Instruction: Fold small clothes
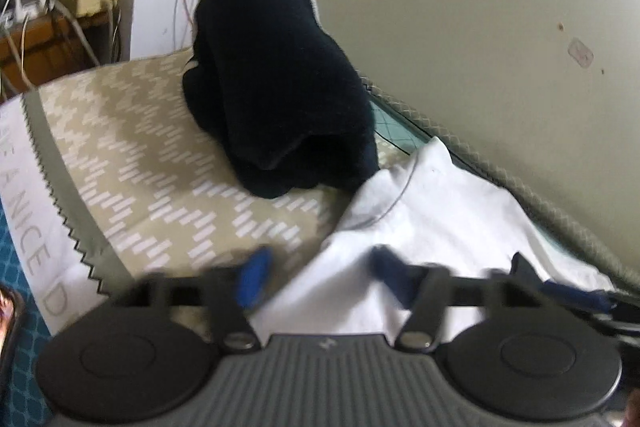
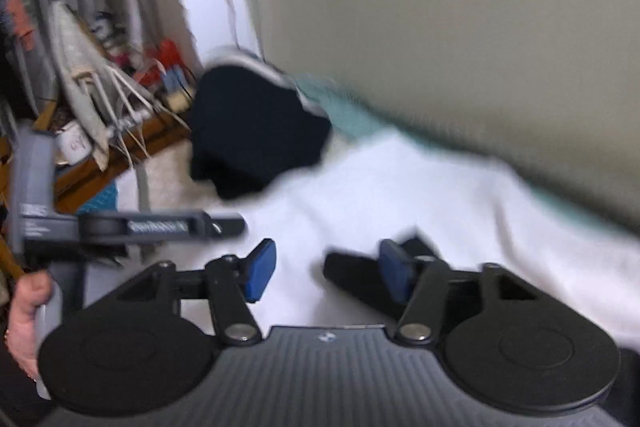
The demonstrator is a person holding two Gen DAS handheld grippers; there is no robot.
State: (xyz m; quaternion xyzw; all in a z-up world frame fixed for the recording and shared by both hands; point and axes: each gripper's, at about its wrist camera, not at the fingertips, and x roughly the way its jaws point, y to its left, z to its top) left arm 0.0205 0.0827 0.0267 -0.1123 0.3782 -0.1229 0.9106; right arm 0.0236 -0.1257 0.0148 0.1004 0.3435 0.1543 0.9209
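**Two garments on the mat, both tongs part open and empty**

Counted: two garments, two grippers, one patterned mat, one hand in view.

The dark navy garment (image 1: 276, 87) is one folded bundle with a pale striped band at its top, sitting at the far edge of the beige patterned mat (image 1: 132, 163), close to the wall (image 1: 460, 7). The white garment (image 1: 432, 203) is one piece, spread flat on the mat's wall-side half, its near corner just beside the navy bundle; whether they touch cannot be told. A grey line shows near its collar end. In the right wrist view the same two appear, navy bundle (image 2: 256, 131) behind, white garment (image 2: 400, 195) in front, both blurred.

The left gripper (image 1: 320, 279) has its two blue pads set partly apart, over the edge of the white garment where it meets the mat. Nothing sits between the pads; they are blurred, and contact with the cloth cannot be told.

The right gripper (image 2: 328, 271) also has its pads partly apart, low over the white garment, with nothing pinched. A dark patch lies by its right pad, unclear what.

A hand (image 2: 28, 315) grips the left gripper's handle at the frame's left edge. Cluttered shelf (image 1: 52, 7) with cables stands beyond the mat's far corner.
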